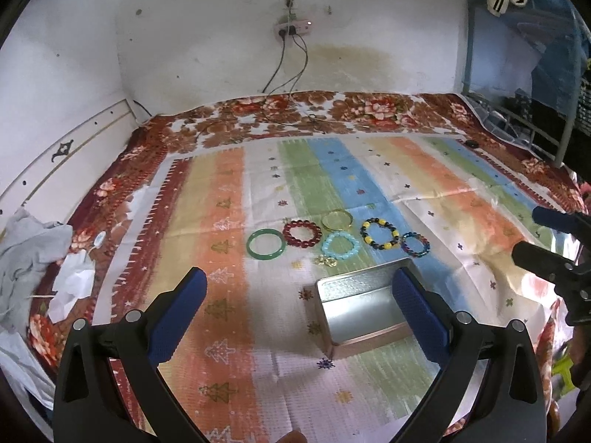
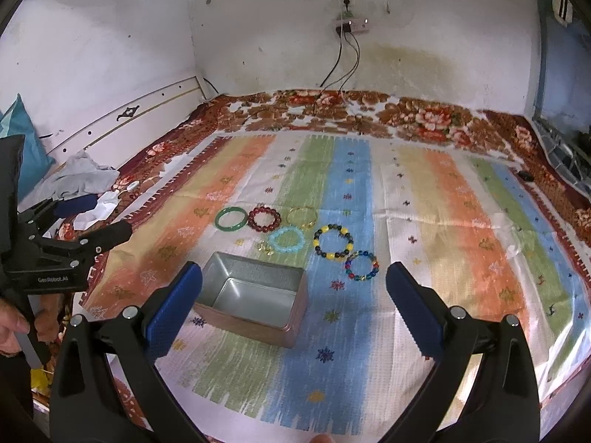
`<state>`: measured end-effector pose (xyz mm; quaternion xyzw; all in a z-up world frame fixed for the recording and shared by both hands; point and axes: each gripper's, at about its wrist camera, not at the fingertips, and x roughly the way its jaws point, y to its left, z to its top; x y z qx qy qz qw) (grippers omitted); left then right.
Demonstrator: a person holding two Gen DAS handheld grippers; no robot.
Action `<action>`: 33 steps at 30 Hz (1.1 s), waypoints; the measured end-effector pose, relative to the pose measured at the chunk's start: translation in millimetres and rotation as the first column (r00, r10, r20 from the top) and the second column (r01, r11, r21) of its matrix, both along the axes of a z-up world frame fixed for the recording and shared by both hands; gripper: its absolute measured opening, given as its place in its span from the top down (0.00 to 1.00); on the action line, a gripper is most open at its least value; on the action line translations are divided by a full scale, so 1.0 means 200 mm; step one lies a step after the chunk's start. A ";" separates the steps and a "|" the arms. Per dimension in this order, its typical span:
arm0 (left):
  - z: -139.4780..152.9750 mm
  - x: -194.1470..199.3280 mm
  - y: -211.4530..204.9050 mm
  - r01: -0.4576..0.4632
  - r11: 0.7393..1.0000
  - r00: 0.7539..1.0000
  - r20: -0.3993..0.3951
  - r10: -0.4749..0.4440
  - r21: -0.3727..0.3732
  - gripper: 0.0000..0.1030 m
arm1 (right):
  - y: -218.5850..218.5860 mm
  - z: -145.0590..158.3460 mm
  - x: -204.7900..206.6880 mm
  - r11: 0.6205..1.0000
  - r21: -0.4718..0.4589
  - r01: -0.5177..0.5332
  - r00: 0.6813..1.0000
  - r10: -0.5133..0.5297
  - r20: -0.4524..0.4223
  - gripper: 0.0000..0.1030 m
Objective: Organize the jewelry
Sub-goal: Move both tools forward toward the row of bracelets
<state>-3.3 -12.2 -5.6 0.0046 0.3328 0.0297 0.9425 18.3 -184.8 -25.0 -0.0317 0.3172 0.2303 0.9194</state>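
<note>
An open, empty metal tin (image 1: 364,308) (image 2: 255,295) stands on the striped cloth. Behind it lie a green bangle (image 1: 266,244) (image 2: 231,218), a dark red bead bracelet (image 1: 301,233) (image 2: 264,218), a gold bangle (image 1: 337,220) (image 2: 302,216), a light blue bead bracelet (image 1: 340,246) (image 2: 287,239), a yellow-and-black bead bracelet (image 1: 380,234) (image 2: 333,241), a multicolour bead bracelet (image 1: 415,245) (image 2: 362,266) and small gold pieces (image 1: 325,260) (image 2: 266,247). My left gripper (image 1: 301,295) is open and empty, above the cloth left of the tin. My right gripper (image 2: 293,288) is open and empty, near the tin.
A striped cloth (image 1: 229,229) (image 2: 443,203) covers a floral blanket (image 1: 332,110) on a bed. Crumpled clothes and paper (image 1: 33,258) (image 2: 81,181) lie at the left edge. Cables (image 1: 284,62) hang from a wall socket. A blue metal frame (image 1: 517,110) stands at the right.
</note>
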 end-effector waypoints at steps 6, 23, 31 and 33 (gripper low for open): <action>0.00 0.00 0.00 0.000 1.000 1.000 -0.004 0.000 0.007 0.05 | -0.04 -0.01 0.00 1.000 0.021 -0.003 1.000 0.003 -0.009 0.04; -0.01 0.03 -0.02 0.011 0.999 1.000 -0.008 -0.011 -0.042 0.05 | -0.04 -0.01 0.01 0.999 -0.015 0.033 0.999 -0.033 0.019 0.04; -0.06 0.05 0.02 -0.007 0.999 1.000 -0.027 0.006 -0.032 0.05 | -0.06 -0.03 0.04 0.998 -0.022 0.051 0.999 -0.051 0.015 0.04; -0.07 0.07 0.03 -0.009 1.000 0.999 -0.034 0.008 -0.019 0.05 | -0.05 -0.05 0.07 0.997 -0.036 0.062 0.998 -0.062 0.003 0.04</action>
